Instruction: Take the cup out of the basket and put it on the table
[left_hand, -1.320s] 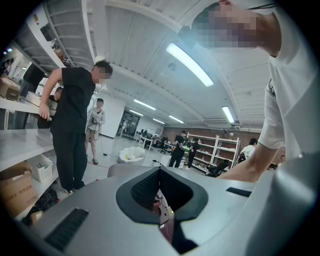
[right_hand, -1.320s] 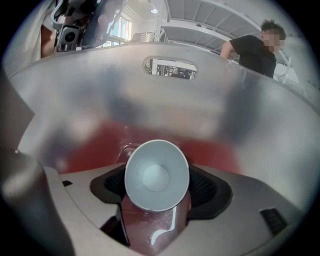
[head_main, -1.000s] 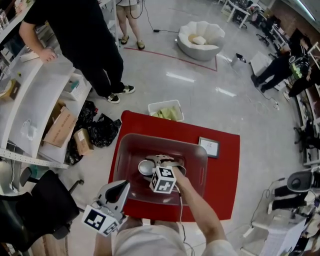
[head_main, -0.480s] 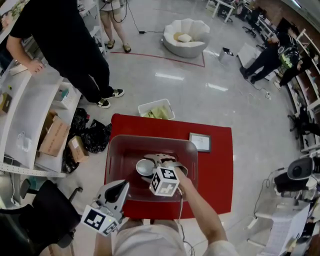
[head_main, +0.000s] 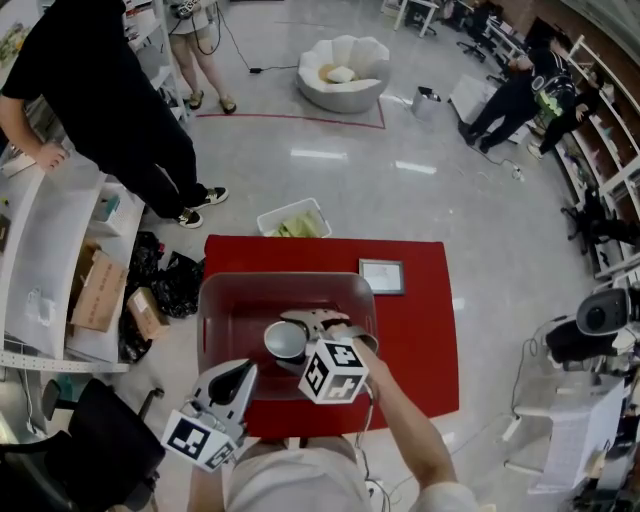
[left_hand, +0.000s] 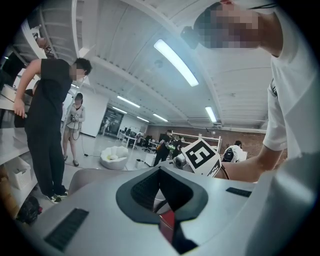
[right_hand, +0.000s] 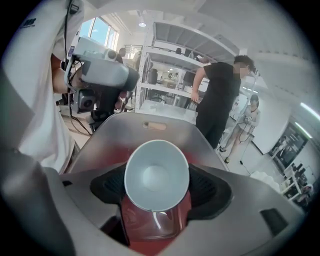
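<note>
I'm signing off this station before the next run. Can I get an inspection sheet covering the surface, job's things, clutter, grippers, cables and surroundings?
Surface: red table, carrying the basket and one small item.
Job's things: white cup, tilted, inside the grey basket, not yet on the table.
Clutter: small framed card on the table beside the basket.
Grippers: right gripper closed on the cup; left gripper jaws together, empty, at the table's near edge.
Cables: thin cable running back from the right gripper along the forearm.
Surroundings: white tray of green items on the floor beyond the table; black bags and cardboard boxes at left; person in black at the shelves.
</note>
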